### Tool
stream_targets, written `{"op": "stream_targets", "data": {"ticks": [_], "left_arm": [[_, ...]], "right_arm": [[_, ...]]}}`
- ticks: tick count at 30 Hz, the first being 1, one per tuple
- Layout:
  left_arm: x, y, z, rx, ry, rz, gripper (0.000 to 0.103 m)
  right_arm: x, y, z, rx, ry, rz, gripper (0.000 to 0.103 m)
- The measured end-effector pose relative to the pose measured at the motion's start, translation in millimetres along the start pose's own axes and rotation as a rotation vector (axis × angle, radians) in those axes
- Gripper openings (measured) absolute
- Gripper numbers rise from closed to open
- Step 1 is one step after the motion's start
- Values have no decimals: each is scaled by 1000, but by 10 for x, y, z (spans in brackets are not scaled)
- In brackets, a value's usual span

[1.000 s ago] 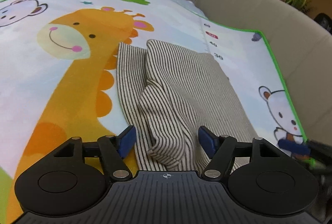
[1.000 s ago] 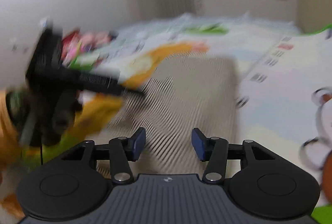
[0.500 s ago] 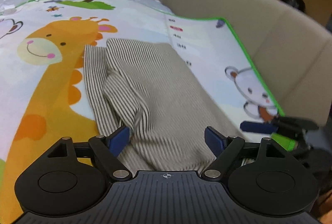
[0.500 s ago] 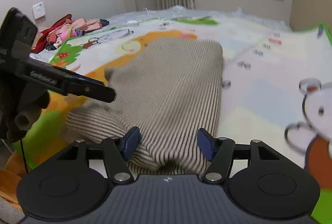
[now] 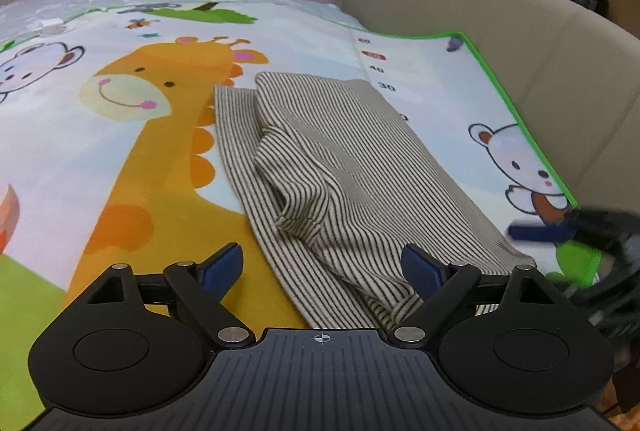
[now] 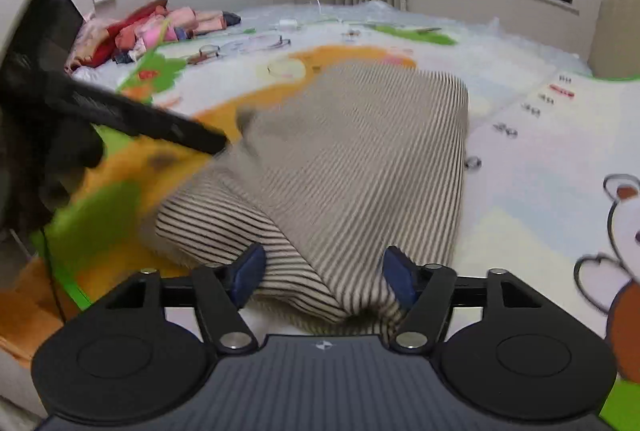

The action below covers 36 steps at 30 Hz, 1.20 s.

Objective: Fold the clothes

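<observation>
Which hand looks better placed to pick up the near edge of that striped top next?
Probably the right tool: the striped top's near hem bunches between its opening jaws. The left tool, also opening, sits over the top's left edge and bare mat.

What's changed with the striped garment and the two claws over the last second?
Both claws are opening. The left claw has spread wide and let the striped garment lie free between its fingers; the right claw has widened too, with the near hem bunched between its pads. The garment stayed folded on the giraffe play mat.
</observation>
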State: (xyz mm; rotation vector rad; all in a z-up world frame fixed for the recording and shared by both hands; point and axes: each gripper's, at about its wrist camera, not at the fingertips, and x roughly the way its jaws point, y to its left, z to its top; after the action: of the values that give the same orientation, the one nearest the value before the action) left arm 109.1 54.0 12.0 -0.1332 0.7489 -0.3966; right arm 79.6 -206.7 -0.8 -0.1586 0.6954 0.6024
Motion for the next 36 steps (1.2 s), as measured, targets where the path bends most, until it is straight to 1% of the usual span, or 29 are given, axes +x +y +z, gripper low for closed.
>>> {"op": "stream_targets", "data": {"ticks": [3, 5, 6, 9, 11, 15, 17, 19, 20, 21, 22, 23, 24, 25, 26, 28, 30, 32, 35, 36], "left_arm": [[-85, 32, -14, -5, -13, 6, 95], [-135, 71, -18, -12, -17, 20, 95], [-144, 95, -17, -18, -18, 29, 95], [-143, 154, -17, -35, -17, 51, 95], [-109, 156, -22, -38, -9, 55, 95], [-59, 116, -30, -33, 3, 48, 95], [-63, 84, -29, -25, 4, 47, 95], [-75, 63, -21, -19, 0, 45, 96], [-81, 57, -18, -18, -3, 44, 96], [-86, 55, -14, -18, -6, 43, 96], [-92, 54, -9, -17, -9, 42, 96], [-99, 55, -6, -17, -13, 41, 96], [-107, 60, -7, -17, -16, 40, 96], [-119, 67, -9, -16, -19, 40, 96], [-137, 75, -12, -12, -22, 38, 96], [-200, 85, -28, 9, -32, 29, 96], [-284, 73, -59, 58, -44, 5, 97], [-361, 24, -106, 133, -52, -25, 98], [-373, -130, -191, 268, -39, -39, 99], [-346, -200, -218, 319, -37, -42, 99]], "right_arm": [[-91, -3, 38, -36, 5, -13, 69], [-180, 54, 62, -84, 3, -31, 69], [-224, 98, 70, -105, -1, -26, 69], [-313, 258, 100, -168, -15, 42, 69], [-286, 394, 91, -230, -20, 72, 69], [-34, 628, 37, -366, -18, 33, 71], [77, 744, 9, -462, -14, 6, 78], [146, 837, -33, -545, -10, -19, 79], [162, 858, -35, -555, -15, -30, 78], [179, 878, -38, -565, -20, -41, 76], [195, 889, -33, -566, -25, -51, 62], [202, 836, 13, -513, -24, -50, 56], [201, 720, 97, -413, -17, -20, 54], [201, 594, 179, -307, -9, 11, 49], [207, 408, 259, -169, 5, 57, 46], [224, 32, 368, 96, 26, 154, 45], [255, -219, 376, 255, 36, 219, 45], [288, -268, 352, 283, 37, 237, 44], [334, -337, 318, 323, 40, 262, 45], [333, -327, 318, 317, 39, 259, 45]]}}
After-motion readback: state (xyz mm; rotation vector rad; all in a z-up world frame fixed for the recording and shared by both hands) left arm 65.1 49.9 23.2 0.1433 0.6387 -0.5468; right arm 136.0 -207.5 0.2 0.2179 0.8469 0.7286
